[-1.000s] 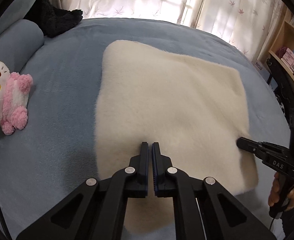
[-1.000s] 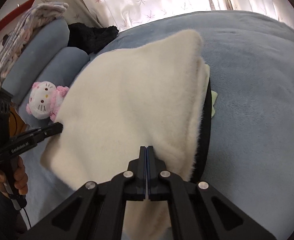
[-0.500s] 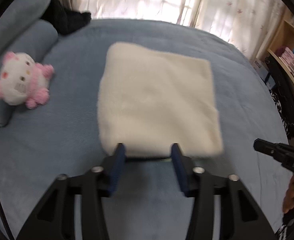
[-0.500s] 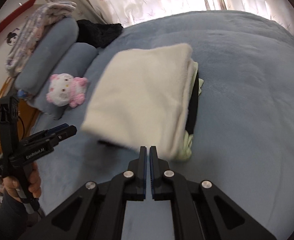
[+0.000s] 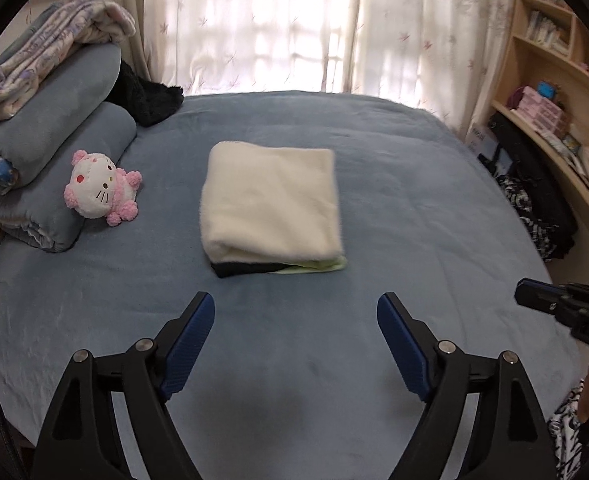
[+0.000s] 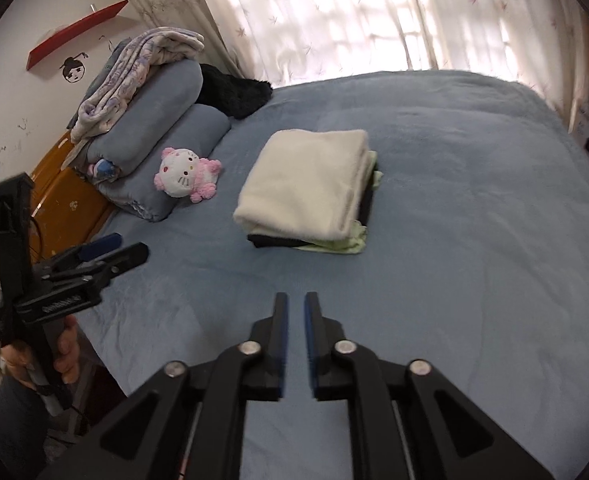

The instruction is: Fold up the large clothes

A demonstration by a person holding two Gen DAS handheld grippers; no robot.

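A cream fleece garment (image 5: 270, 204) lies folded into a square on the blue bed (image 5: 414, 208), on top of a black layer and a pale green layer. It also shows in the right wrist view (image 6: 310, 184). My left gripper (image 5: 294, 316) is open wide and empty, held above the bed well short of the stack. My right gripper (image 6: 296, 308) has its jaws a narrow gap apart and is empty, also pulled back from the stack. The right gripper shows at the right edge of the left wrist view (image 5: 550, 304).
A pink and white plush toy (image 5: 100, 188) lies left of the stack beside rolled blue bedding (image 5: 54, 136) with a patterned blanket on top. A black fluffy item (image 5: 146, 100) sits near the curtains. Shelves (image 5: 554, 100) stand at the right.
Both grippers let go of the cream garment and pulled back and up from it. The left jaws went from shut to wide open. The right jaws parted slightly.
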